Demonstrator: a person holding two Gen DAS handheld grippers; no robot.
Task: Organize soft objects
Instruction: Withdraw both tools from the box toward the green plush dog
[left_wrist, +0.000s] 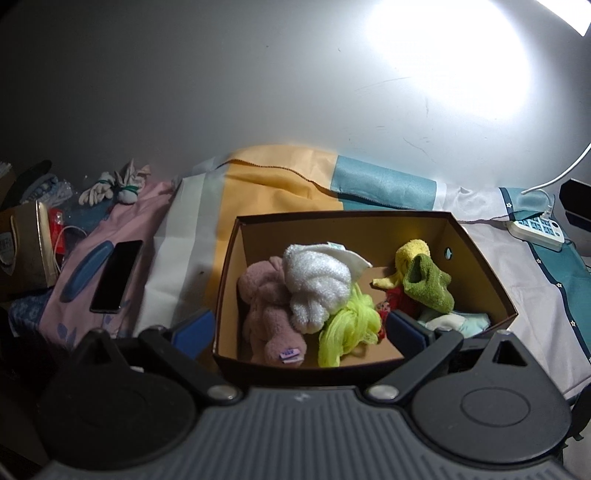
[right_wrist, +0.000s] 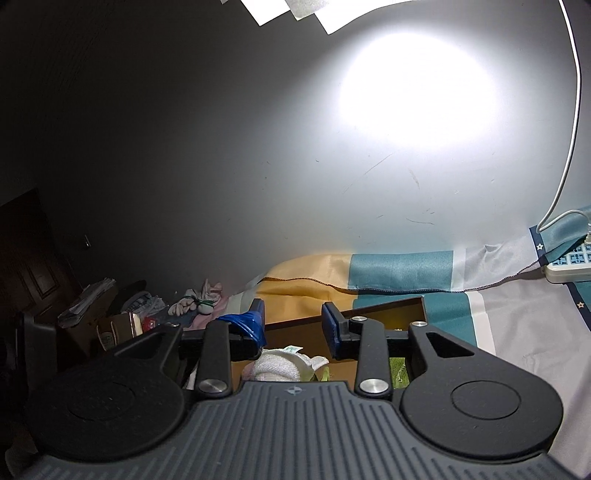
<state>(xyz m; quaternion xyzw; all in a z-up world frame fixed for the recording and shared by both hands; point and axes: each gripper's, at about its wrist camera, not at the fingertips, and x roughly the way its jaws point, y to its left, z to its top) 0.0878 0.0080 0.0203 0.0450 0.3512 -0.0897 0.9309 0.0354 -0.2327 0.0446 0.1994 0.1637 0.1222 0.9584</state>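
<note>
The cardboard box (left_wrist: 476, 266) sat on the patterned cloth (left_wrist: 280, 184), bare cloth around its rim. Inside lay the pink plush (left_wrist: 266, 310), white plush (left_wrist: 317, 284) and green sock (left_wrist: 428, 284). The left gripper (left_wrist: 301, 326) and right gripper (right_wrist: 293, 325) hung spread apart, holding nothing.

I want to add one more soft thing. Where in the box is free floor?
Bare cardboard box floor shows along the back wall, between the white plush and yellow sock, and at the front, right of the neon green mesh. The left half is crowded with the pink plush.
</note>
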